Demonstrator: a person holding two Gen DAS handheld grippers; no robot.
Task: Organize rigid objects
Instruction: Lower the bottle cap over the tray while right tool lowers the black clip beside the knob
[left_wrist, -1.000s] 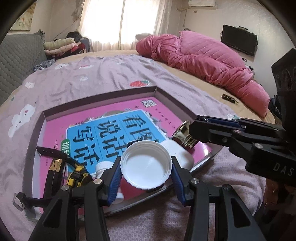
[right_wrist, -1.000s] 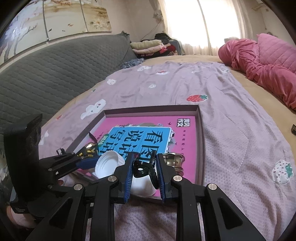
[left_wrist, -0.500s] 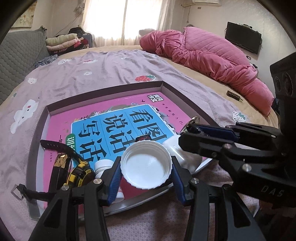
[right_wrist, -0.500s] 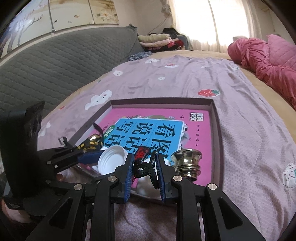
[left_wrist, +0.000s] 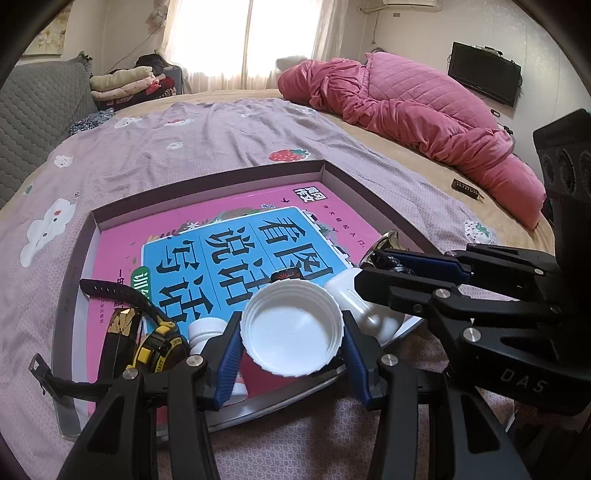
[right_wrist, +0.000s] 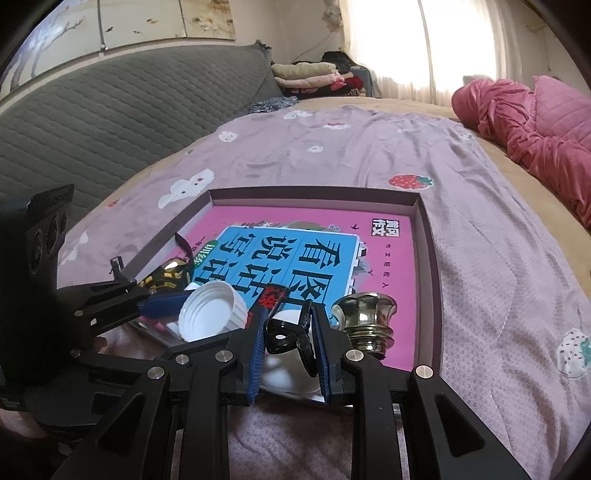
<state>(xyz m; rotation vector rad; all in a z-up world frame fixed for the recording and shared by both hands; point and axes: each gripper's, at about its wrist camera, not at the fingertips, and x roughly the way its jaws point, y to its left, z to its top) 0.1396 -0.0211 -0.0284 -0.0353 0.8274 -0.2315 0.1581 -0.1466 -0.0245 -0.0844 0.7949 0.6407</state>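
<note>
- Left gripper (left_wrist: 291, 338): black plastic arms, blue ribbed pads, closed about halfway onto a white lid (left_wrist: 291, 330); round, ridged rim, threaded inside, hollow side facing the camera, held above the near edge of the tray (left_wrist: 207, 177).
- Right gripper (right_wrist: 288, 338): same build, pads narrowed onto a small black clip (right_wrist: 284, 334), glossy, with a ring-shaped loop; held over the tray's near edge.
- Tray: shallow, rectangular, dull purple cardboard walls, floor covered by a pink and blue printed sheet (left_wrist: 229, 254) with large Chinese characters.
- In tray, near-left corner: yellow-and-black tape measure (left_wrist: 157, 349), black strap (left_wrist: 110, 291), small white bottle (left_wrist: 207, 330) with ribbed cap.
- In tray, near-right: white smooth plastic bottle (left_wrist: 369, 314) lying under the right gripper; shiny brass-coloured fluted knob (right_wrist: 364, 319) standing upright just beside the right gripper's pad.
- Small dark red-and-black item (right_wrist: 273, 293) behind the lid; cannot tell what it is.
- Surface: bed with mauve textured sheet (left_wrist: 184, 147), cloud and strawberry prints.
- Room: pink quilted duvet (left_wrist: 413, 114) heaped at far right, grey quilted headboard (right_wrist: 110, 110), folded clothes (left_wrist: 125, 83) by a bright curtained window, wall TV (left_wrist: 484, 77).
</note>
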